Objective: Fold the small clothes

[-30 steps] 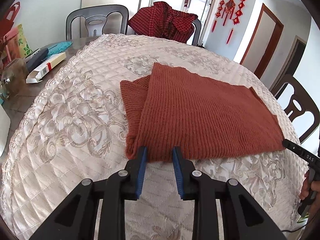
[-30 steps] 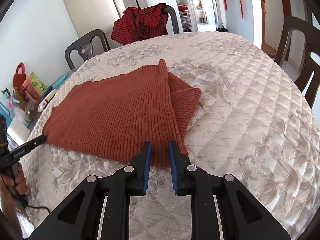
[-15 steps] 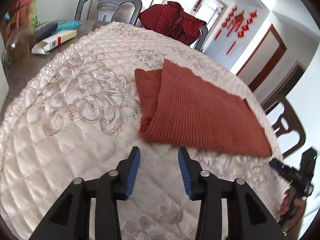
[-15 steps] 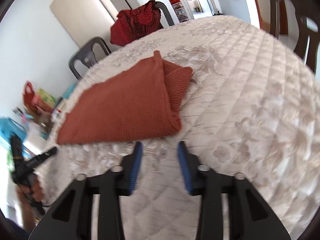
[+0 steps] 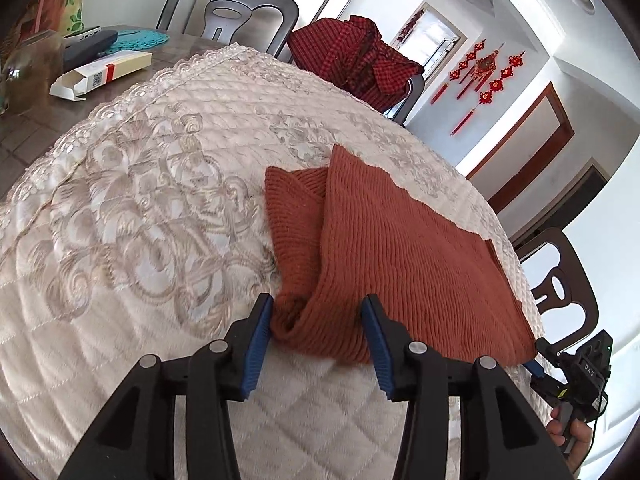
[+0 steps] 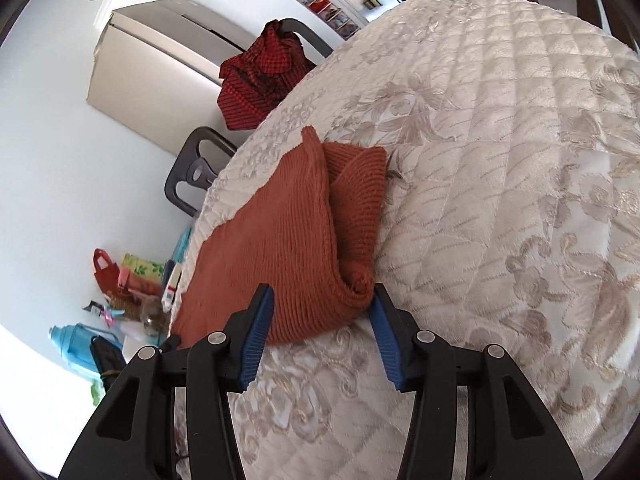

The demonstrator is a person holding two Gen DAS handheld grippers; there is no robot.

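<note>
A rust-red knitted garment lies folded flat on the quilted cream table cover, with a sleeve part sticking out at its side. My left gripper straddles the garment's near left corner. Its jaws are opening, the corner's rolled fold lies between the blue pads, and they do not pinch it. In the right wrist view the same garment shows its near right corner between my right gripper's spread pads, also unpinched. The right gripper appears at the garment's far corner in the left wrist view, held by a hand.
A red checked garment hangs over a chair at the far side. Grey chairs and a dark chair ring the table. A white carton, a jar and bags sit on the bare table part at the left.
Both grippers stood narrow at the garment's near hem, then drew back off it with wider jaws. Now both have rolled and moved forward so each straddles a near corner.
</note>
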